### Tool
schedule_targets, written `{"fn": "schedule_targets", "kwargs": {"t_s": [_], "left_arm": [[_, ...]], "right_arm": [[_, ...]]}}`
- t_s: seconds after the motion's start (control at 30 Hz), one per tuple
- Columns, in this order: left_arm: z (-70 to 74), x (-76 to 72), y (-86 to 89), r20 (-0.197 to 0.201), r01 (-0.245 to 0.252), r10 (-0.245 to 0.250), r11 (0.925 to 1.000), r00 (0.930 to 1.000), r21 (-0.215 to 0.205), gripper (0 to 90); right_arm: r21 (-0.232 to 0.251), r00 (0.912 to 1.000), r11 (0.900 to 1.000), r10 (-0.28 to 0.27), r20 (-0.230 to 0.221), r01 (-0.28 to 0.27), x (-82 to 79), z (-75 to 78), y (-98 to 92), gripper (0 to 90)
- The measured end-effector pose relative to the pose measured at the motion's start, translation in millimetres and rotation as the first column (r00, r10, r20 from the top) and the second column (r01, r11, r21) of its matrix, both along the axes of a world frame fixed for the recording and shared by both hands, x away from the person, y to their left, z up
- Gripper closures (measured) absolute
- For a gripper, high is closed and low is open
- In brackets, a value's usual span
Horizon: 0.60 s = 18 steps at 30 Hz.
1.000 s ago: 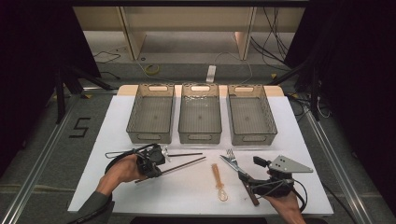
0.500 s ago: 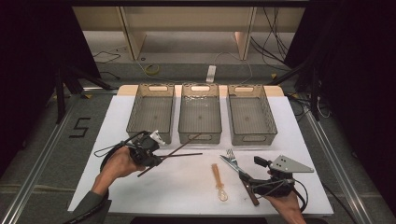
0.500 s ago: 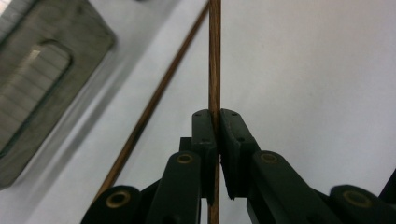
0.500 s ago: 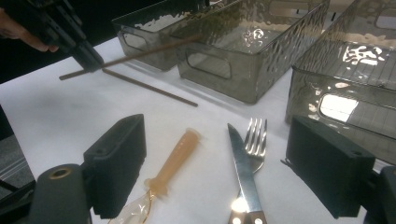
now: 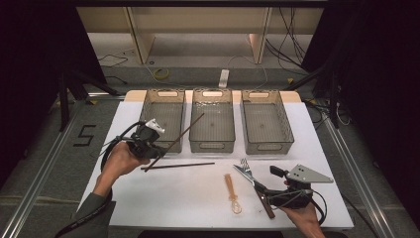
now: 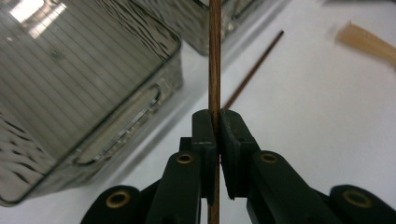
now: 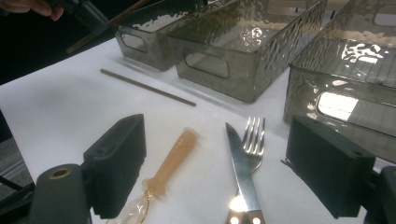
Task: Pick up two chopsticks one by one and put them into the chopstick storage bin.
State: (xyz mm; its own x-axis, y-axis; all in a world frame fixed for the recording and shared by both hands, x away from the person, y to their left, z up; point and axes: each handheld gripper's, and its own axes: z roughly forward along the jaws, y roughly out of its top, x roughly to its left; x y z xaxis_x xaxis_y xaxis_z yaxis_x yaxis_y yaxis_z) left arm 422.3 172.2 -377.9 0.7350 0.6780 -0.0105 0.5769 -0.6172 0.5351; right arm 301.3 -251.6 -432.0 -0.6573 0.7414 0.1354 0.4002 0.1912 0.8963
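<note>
- Near edge, right corner: my right gripper (image 5: 277, 184) rests low on the counter (image 5: 188, 198), its jaws spread wide with nothing between the pads; in the right gripper view the two black jaws frame the cutlery ahead of them.
- Just beyond those jaws: a knife (image 7: 240, 163) with a dark handle and a fork (image 7: 252, 140) lie side by side, touching, tips pointing toward the far edge.
- Left of the knife, near the middle of the near edge: a translucent amber spoon (image 5: 231, 192) lies flat, handle pointing away from me.
- Middle of the counter: one dark chopstick (image 5: 178, 165) lies flat, running roughly parallel to the near edge, apart from the cutlery.
- Left side: my left gripper (image 5: 157, 151) is held above the counter, jaws pressed together on a second chopstick (image 5: 181, 139); the left gripper view shows the wood pinched between both pads.
- The held chopstick slants up and rightward, its far tip over the gap between the left bin (image 5: 161, 99) and the middle bin (image 5: 213, 144).
- Far edge: three clear grey bins stand in a row, the right bin (image 5: 265, 146) last.
</note>
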Motion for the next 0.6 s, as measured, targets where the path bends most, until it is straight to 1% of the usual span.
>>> {"fn": "schedule_targets", "kwargs": {"t_s": [0.07, 0.2, 0.27, 0.33, 0.43, 0.47, 0.53, 0.6], "left_arm": [[4.0, 5.5, 1.3, 0.011, -0.022, 0.022, 0.9997, 0.9997, -0.010, 84.3], [9.2, 19.3, 3.9, 0.014, -0.058, 0.059, 0.9971, 0.9982, -0.050, 84.3], [12.0, 24.2, 2.9, 0.022, -0.067, 0.068, 0.9967, 0.9974, -0.046, 84.3], [16.3, 28.5, 4.6, 0.032, -0.083, 0.085, 0.9950, 0.9959, -0.056, 84.3], [21.8, 35.7, 8.6, 0.048, -0.112, 0.115, 0.9912, 0.9922, -0.071, 84.3], [22.8, 38.4, 9.6, 0.053, -0.126, 0.131, 0.9888, 0.9900, -0.080, 84.3], [24.1, 44.7, 12.1, 0.063, -0.140, 0.144, 0.9873, 0.9875, -0.076, 84.4], [24.7, 51.2, 14.0, 0.066, -0.161, 0.166, 0.9836, 0.9839, -0.081, 84.3]], "right_arm": [[0.004, 1.0000, 1.000, 0.000, 0.002, 0.000, -0.1, 0.2, -0.1, 20.8], [0.007, 1.0000, 1.000, -0.001, -0.002, 0.001, 0.5, -0.2, -0.8, 20.7], [0.006, 1.0000, 1.000, 0.000, -0.003, 0.000, 0.8, -0.4, -0.6, 20.7], [0.008, 1.0000, 1.000, 0.000, 0.000, 0.000, 0.2, -0.1, -0.7, 20.7], [0.010, 1.0000, 1.000, -0.001, -0.004, 0.001, 0.5, -0.3, -1.2, 20.7], [0.009, 1.0000, 1.000, 0.000, -0.004, 0.000, 0.7, -0.4, -1.2, 20.7], [0.010, 1.0000, 1.000, 0.000, -0.003, 0.000, 0.4, -0.2, -1.0, 20.7], [0.009, 1.0000, 1.000, 0.002, -0.002, -0.002, 0.3, -0.2, -0.7, 20.7]]}}
